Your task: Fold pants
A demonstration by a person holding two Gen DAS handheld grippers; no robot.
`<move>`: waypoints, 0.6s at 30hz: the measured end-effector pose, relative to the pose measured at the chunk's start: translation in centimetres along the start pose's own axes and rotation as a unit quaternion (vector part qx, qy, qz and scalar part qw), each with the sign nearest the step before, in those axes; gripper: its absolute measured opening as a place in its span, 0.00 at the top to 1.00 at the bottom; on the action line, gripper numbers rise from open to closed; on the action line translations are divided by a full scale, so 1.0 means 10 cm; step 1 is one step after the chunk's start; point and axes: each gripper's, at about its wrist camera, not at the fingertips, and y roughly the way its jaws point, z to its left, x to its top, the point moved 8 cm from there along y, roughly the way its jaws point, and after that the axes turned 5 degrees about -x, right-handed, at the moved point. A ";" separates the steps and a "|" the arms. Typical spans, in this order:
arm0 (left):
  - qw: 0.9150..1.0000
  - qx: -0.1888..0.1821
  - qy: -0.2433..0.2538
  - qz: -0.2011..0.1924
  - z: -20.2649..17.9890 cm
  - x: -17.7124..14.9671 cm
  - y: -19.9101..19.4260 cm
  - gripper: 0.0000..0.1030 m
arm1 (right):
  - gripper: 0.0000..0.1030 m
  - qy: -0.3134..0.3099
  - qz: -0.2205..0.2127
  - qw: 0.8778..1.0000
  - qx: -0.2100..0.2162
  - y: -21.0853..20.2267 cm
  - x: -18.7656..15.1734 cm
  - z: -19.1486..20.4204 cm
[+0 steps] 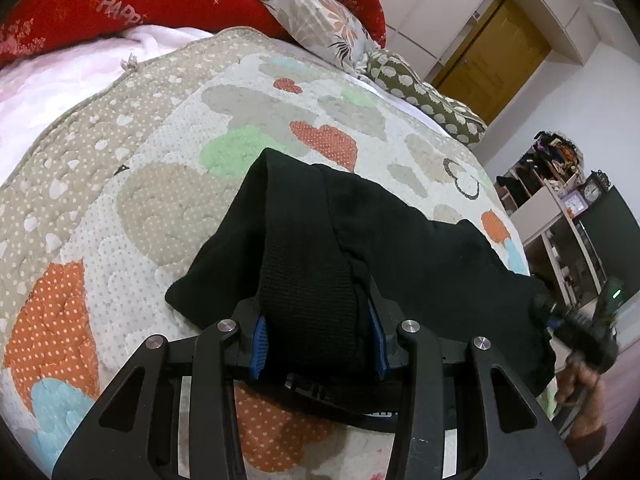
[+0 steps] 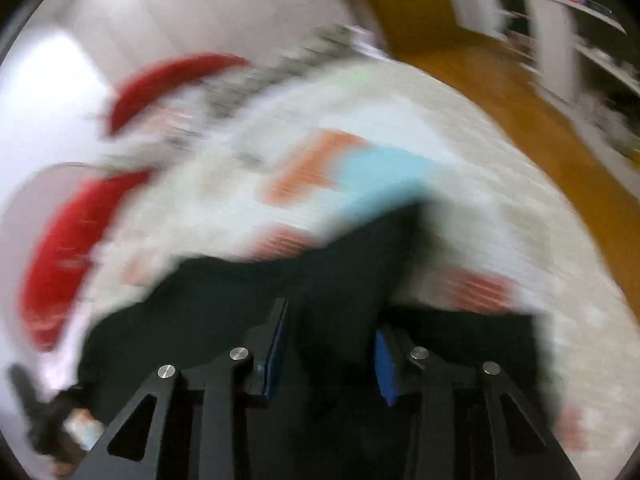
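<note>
The pants (image 1: 360, 240), black and knitted, hang between the two tongs above the bed (image 1: 160, 200), near its foot edge. The far part still lies on the quilt, running away from the tongs toward the pillows (image 1: 320, 20) at the head of the bed. The long axis of the lifted edge runs across, from the left tongs (image 1: 318, 344) over to the right tongs (image 1: 560, 320) at the bed's right edge.

The left tongs are clamped on a ribbed band of the cloth, which bulges up between their blue pads (image 1: 260, 340). In the left wrist view the right tongs appear to pinch the other end of the same edge. Their own view is badly smeared: dark cloth fills the gap of the right tongs (image 2: 332, 356), with the jaws standing partly apart, so I judge they grip it, though not with certainty.

The coming fold likely turns on carrying this held edge forward over the part lying on the quilt. Both tongs are level and pointing toward the head of the bed.
</note>
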 end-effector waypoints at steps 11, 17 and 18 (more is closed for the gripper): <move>1.000 -0.008 -0.007 0.011 0.06 -0.03 0.11 0.62 | 0.43 0.009 -0.046 0.997 0.056 -0.52 -0.02 -0.05; 1.000 -0.008 -0.015 0.010 0.07 -0.06 0.13 0.62 | 0.43 -0.035 -0.008 0.997 0.073 -0.31 -0.16 0.28; 1.000 -0.006 -0.014 0.011 0.07 -0.06 0.14 0.62 | 0.43 -0.066 -0.005 0.994 0.090 -0.28 -0.19 0.50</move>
